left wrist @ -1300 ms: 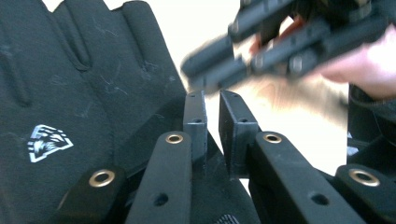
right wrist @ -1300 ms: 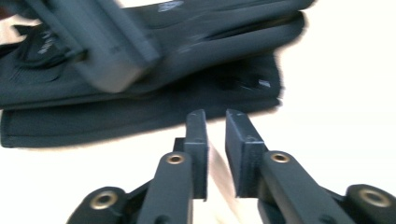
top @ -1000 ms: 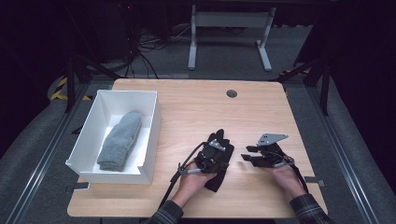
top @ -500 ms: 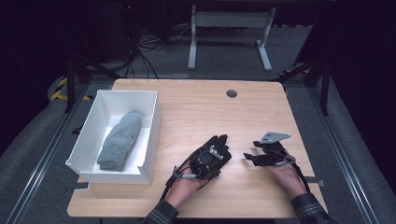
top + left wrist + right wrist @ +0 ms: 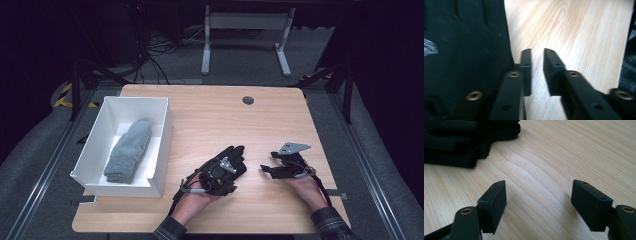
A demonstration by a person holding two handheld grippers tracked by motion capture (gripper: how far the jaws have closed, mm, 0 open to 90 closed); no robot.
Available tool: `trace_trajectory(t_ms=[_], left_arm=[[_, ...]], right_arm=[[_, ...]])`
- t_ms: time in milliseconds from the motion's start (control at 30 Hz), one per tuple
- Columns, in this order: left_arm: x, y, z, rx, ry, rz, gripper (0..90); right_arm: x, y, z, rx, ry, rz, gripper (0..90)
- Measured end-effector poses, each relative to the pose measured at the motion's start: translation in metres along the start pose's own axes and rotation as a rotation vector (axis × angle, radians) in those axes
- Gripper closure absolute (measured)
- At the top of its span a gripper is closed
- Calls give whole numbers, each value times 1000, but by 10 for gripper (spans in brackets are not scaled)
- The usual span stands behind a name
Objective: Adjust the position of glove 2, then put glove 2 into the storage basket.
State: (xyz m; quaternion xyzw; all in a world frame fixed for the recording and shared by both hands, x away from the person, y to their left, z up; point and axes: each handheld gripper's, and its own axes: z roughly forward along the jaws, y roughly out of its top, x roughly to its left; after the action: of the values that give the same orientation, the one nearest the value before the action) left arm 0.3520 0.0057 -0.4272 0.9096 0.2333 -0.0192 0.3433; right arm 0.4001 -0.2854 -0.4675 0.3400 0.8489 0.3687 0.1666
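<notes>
- My left gripper lies low over a black glove near the table's front edge. Its jaws are nearly together, with a thin strip of bare wood between them, and they hold nothing.
- In the left gripper view the glove is just beside the jaw at about 9 o'clock, not between the two.
- My right gripper rests at 3 o'clock from the glove, jaws wide apart over bare wood.
- A grey sock lies inside the white box at 9 o'clock, well apart from both grippers.
- I think the risk is this: if I close the left jaws now, they meet only air beside the fabric.
- The glove is soft, so a low push could slide or bunch it.
</notes>
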Motion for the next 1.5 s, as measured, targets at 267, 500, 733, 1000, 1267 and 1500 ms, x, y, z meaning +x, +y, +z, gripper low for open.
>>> trace_trajectory(t_ms=[267, 500, 733, 1000, 1267, 1500], left_arm=[[19, -2, -23, -74, 73, -2, 346], [43, -6, -16, -63, 135, -43, 160], [50, -3, 1, -30, 168, -32, 143], [53, -4, 15, 26, 179, -21, 142], [54, -6, 18, 26, 192, -32, 140], [57, -7, 19, 25, 162, -59, 168]], right_arm=[[-1, 0, 1, -3, -11, 9, 242], [-1, 0, 1, -2, -12, 8, 240], [-1, 0, 1, -2, -12, 8, 240], [-1, 0, 1, -2, -12, 8, 239], [-1, -1, 1, -2, -12, 8, 240], [-1, 0, 1, -2, -12, 10, 240]])
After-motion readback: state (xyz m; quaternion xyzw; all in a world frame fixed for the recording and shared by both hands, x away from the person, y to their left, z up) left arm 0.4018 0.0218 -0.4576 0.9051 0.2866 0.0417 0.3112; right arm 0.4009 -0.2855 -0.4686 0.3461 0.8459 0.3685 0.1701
